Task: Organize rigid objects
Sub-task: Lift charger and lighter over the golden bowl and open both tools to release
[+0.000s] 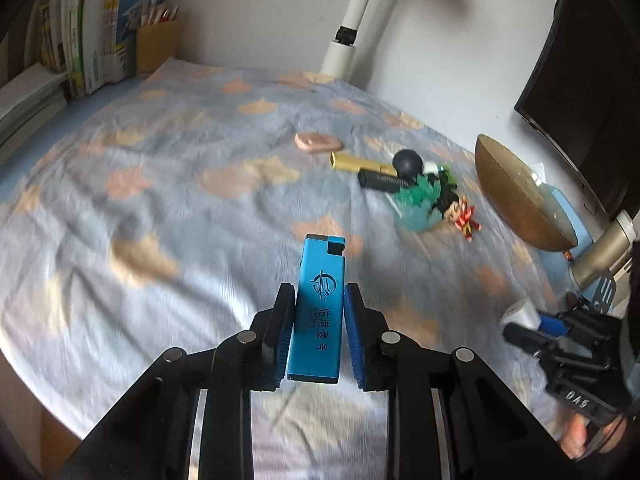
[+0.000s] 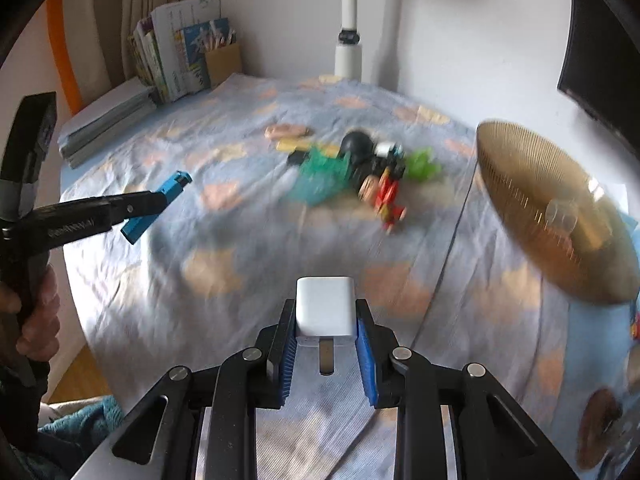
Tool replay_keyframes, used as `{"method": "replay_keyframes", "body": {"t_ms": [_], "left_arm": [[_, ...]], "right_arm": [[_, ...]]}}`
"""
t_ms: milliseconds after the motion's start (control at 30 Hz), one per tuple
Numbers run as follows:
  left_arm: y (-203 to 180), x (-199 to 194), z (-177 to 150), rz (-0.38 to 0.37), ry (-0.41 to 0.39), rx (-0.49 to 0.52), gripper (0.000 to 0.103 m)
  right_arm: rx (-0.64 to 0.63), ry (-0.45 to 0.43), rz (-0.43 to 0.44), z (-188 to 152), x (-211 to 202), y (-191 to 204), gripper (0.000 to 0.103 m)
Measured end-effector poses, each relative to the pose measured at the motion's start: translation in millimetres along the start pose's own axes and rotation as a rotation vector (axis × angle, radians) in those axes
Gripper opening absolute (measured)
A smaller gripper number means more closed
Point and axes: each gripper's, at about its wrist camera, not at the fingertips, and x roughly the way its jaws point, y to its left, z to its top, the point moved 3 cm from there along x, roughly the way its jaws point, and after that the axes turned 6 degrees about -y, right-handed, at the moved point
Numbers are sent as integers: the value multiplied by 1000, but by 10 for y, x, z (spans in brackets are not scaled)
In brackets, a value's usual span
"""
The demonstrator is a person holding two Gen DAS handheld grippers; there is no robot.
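Left gripper [image 1: 316,316] clamped on a blue lighter [image 1: 318,312], raised above the patterned bedsheet [image 1: 160,184] and aimed forward along the bed. Lighter's long axis in line with the fingers, black-notched top end pointing away from the camera, printed face up. Farther ahead and to the right, lying on the sheet: a pink oblong piece [image 1: 318,143], a gold tube [image 1: 356,163], a black ball [image 1: 408,163] and a heap of small toys [image 1: 434,196]. Gold woven bowl [image 1: 516,192] tilted on edge near the right border. Right gripper [image 1: 532,328] low at right, side-on, white adapter [image 1: 520,314] at its tip.

From the right wrist: right gripper [image 2: 325,340] closed on the white plug adapter [image 2: 325,312], blue pads pressing both sides, held above the sheet [image 2: 240,280]. Adapter's body pointing forward, one metal prong back toward the camera. Left gripper [image 2: 156,204] reaching in from the left edge, hand [image 2: 36,320] on its handle, lighter [image 2: 158,206] slanting up to the right. Toy heap [image 2: 360,176] blurred at mid-frame, bowl [image 2: 552,216] at right, books [image 2: 180,56] against the wall
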Motion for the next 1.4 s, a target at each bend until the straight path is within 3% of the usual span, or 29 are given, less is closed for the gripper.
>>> {"method": "replay_keyframes", "body": {"t_ms": [200, 267, 367, 433, 533, 567, 633, 800, 967, 1067, 1200, 1300, 1400], "left_arm": [[33, 58, -143, 54, 39, -42, 23], [81, 68, -177, 33, 41, -75, 24], [83, 73, -173, 18, 31, -85, 38], [54, 91, -171, 38, 22, -72, 38], [-41, 133, -175, 80, 3, -5, 35], [-58, 141, -176, 87, 3, 6, 22], [-91, 149, -163, 72, 4, 3, 21], [-257, -52, 42, 73, -78, 48, 21], [-649, -304, 490, 8, -187, 101, 21], [-1059, -319, 843, -96, -222, 120, 21], [-1683, -36, 1132, -245, -179, 128, 21], [-2139, 352, 1155, -293, -121, 156, 21], [-2443, 733, 1028, -326, -40, 160, 21]], "right_arm": [[33, 28, 23, -227, 75, 92, 26], [46, 27, 23, -275, 70, 73, 26], [72, 27, 34, -317, 51, 48, 32], [80, 34, 47, -320, 53, 37, 33], [98, 35, 41, -320, 60, 29, 33], [106, 33, 36, -315, 62, 27, 33], [99, 26, 12, -305, 63, 48, 26], [102, -12, -23, -218, -80, 3, 26], [142, -135, -100, 72, -592, -321, 26], [164, -212, -193, 300, -956, -620, 26], [243, -261, -290, 545, -1204, -1133, 26], [303, -205, -333, 604, -1047, -1454, 26], [359, -130, -316, 543, -783, -1716, 26]]}}
